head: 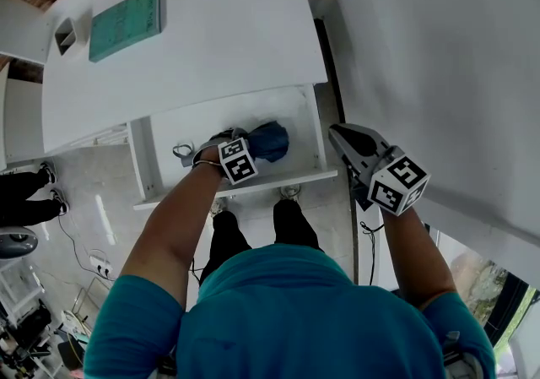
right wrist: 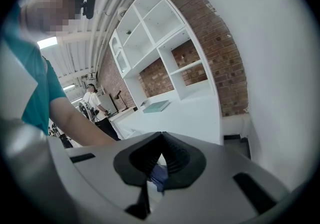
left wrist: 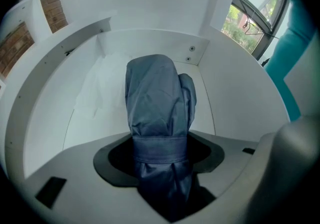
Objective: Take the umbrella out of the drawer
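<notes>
A folded blue umbrella (head: 270,141) lies in the open white drawer (head: 245,186), its grey strap loop (head: 182,150) at the left end. My left gripper (head: 229,149) reaches down into the drawer over the umbrella's middle. In the left gripper view the umbrella (left wrist: 157,103) runs between the jaws of the left gripper (left wrist: 162,168), and the pads squeeze the fabric just below its band. My right gripper (head: 339,134) hangs outside the drawer, off its right side, with nothing in it. In the right gripper view the right gripper (right wrist: 160,135) has its jaws meeting, and a scrap of the blue umbrella (right wrist: 159,175) shows beyond them.
A white cabinet top (head: 211,40) lies above the drawer, with a teal book (head: 125,23) and a small box (head: 65,34) on it. A white wall (head: 439,65) stands close on the right. Another person's shoes (head: 46,187) and floor cables (head: 84,255) are at the left.
</notes>
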Action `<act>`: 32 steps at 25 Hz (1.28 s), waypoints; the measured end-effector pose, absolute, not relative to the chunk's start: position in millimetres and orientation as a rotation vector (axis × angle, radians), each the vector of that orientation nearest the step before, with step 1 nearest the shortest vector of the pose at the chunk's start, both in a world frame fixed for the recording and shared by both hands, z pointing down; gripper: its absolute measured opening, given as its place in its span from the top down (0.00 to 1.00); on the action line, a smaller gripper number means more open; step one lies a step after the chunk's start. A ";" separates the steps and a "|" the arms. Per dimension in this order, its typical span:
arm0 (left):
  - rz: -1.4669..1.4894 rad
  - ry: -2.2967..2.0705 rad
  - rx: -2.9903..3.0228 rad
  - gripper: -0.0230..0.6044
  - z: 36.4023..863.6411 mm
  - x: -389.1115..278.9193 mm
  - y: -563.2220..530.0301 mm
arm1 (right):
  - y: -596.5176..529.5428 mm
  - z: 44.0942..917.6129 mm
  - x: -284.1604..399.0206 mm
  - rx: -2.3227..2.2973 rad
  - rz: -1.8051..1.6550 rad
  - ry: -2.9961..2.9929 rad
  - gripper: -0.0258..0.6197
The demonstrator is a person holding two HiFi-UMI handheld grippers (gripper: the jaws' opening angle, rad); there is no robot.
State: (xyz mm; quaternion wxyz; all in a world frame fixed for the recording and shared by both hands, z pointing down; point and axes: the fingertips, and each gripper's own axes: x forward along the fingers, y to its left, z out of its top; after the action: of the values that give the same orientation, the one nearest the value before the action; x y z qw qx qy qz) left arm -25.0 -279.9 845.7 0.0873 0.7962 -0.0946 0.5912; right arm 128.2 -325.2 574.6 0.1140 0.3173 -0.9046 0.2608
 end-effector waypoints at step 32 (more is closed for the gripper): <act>1.095 -0.790 2.585 0.54 641.7 -88.6 -317.9 | -353.5 497.7 52.2 0.881 0.596 -2.714 0.93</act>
State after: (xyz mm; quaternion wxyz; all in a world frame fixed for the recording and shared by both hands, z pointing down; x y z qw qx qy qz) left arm -88.6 -317.9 641.7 0.1121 0.8808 -0.2693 0.3730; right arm 52.2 -353.5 497.7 0.1129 0.3004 -0.9250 0.2032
